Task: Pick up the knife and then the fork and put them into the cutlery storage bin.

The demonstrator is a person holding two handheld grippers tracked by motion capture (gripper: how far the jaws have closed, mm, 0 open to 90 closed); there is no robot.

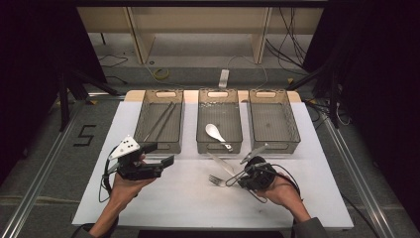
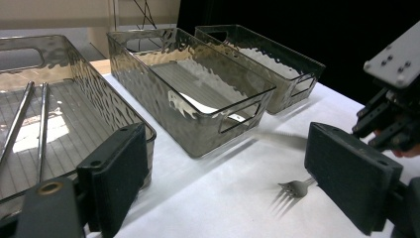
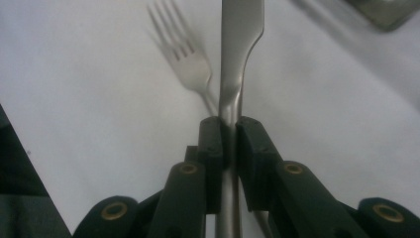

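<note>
My right gripper (image 1: 237, 175) (image 3: 229, 134) is shut on the handle of a silver knife (image 1: 220, 163) (image 3: 241, 29), which juts forward just above the white mat. A silver fork (image 1: 215, 180) (image 3: 185, 59) (image 2: 296, 187) lies on the mat below the knife, beside the jaws. My left gripper (image 1: 161, 153) (image 2: 233, 193) hovers at the front left with its jaws wide apart and nothing between them. In the left gripper view the right gripper (image 2: 391, 124) shows at the far right, and the knife (image 2: 277, 138) is a pale blur.
Three clear bins stand in a row at the back of the white mat (image 1: 173, 198). The left bin (image 1: 140, 119) holds two long metal sticks (image 1: 161, 120) (image 2: 29, 114), the middle bin (image 1: 219, 147) a white spoon (image 1: 214, 131), and the right bin (image 1: 275, 124) nothing.
</note>
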